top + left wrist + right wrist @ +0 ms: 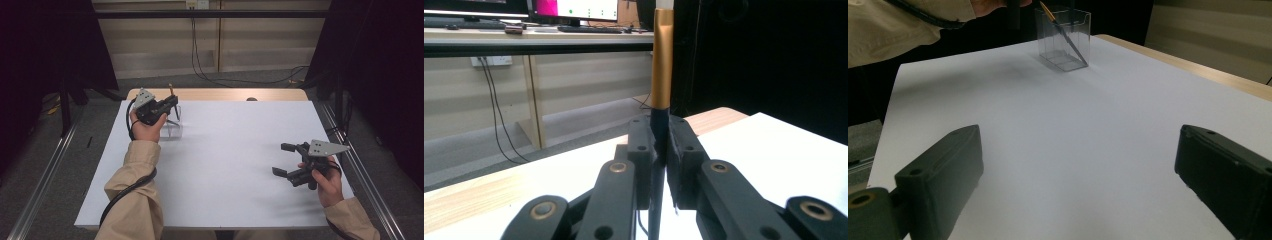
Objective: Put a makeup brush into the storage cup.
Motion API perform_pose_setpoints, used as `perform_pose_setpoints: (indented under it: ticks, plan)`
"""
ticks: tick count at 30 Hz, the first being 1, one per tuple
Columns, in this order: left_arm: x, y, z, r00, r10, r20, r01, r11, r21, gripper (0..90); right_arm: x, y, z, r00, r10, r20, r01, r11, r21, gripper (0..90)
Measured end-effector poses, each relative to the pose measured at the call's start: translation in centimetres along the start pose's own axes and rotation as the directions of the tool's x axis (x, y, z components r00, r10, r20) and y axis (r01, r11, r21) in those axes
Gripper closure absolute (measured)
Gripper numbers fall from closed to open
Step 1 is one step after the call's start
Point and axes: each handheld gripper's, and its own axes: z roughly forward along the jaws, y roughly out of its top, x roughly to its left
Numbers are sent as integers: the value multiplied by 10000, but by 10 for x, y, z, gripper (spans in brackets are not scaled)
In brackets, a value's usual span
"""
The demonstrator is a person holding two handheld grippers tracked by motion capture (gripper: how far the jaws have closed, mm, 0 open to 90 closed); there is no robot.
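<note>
Jaws of left gripper (172, 104) are clamped on the pen (662, 65), held over the clear holder (1064, 39) at the desk (225, 165) far-left corner. Right gripper (283, 159) jaws are held apart, idle. Risk: holder could be tipped if the slanted pen catches its wall. No readable writing is seen.

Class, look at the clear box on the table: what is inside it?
A slim gold-and-dark pen leans inside the clear box, gripped by the left claw. Its upper end is hidden by the hand.
</note>
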Motion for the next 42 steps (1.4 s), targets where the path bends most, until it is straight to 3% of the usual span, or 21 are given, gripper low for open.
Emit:
perform_pose_setpoints:
  ticks: [23,26,35,42]
  plan:
    - [1,-11,-1,9999,-134,78,131,9994,312,821,1,1,1,10000,-27,-57,27,10000,19,48]
    - [0,-11,-1,9994,-307,156,302,9991,292,803,1,1,1,10000,-53,-44,53,10000,-3,48]
    - [-2,-2,-5,9960,-865,242,862,9962,99,406,2,2,1,9999,-99,-69,99,9999,-22,48]
    - [-4,-1,-9,9963,-752,424,746,9971,152,210,2,1,1,9999,-104,-82,104,9999,8,48]
